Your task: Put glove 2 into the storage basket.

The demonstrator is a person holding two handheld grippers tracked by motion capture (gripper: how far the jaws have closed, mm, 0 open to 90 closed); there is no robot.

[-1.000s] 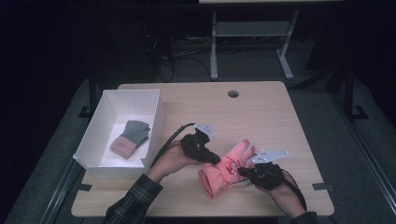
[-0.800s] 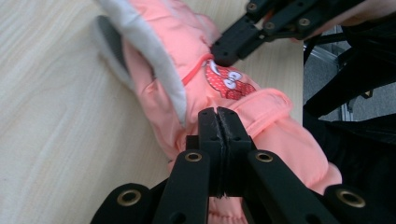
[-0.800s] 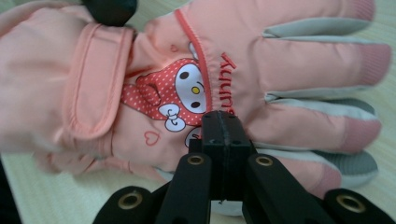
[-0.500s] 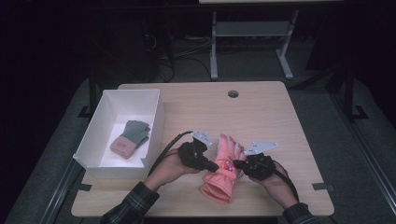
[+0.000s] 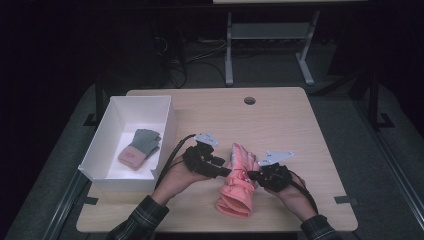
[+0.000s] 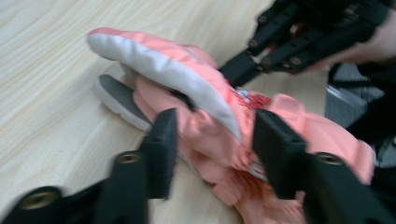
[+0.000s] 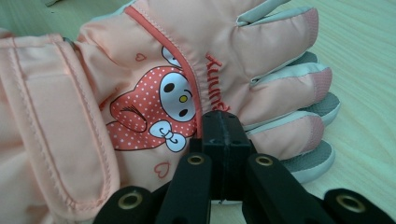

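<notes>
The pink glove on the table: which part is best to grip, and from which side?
Grip the pink glove at its cuff end, coming from the table's near edge. The cuff lies free there, thick and strapped, while the right tool sits shut at the finger side.

plaid sleeves [image 5: 142, 220] at six o'clock; black grippers with brass-ringed screw holes, grey three-cornered plates [image 5: 206, 138], trailing black cables [image 5: 172, 155].

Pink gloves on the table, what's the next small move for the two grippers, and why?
Probably draw the left gripper back off the pink gloves. Its jaws have just been opening and now straddle the fabric without pressing it, while the right gripper stays pinched shut at the stacked gloves' edge. That would leave the right free to lift them toward the white box.
</notes>
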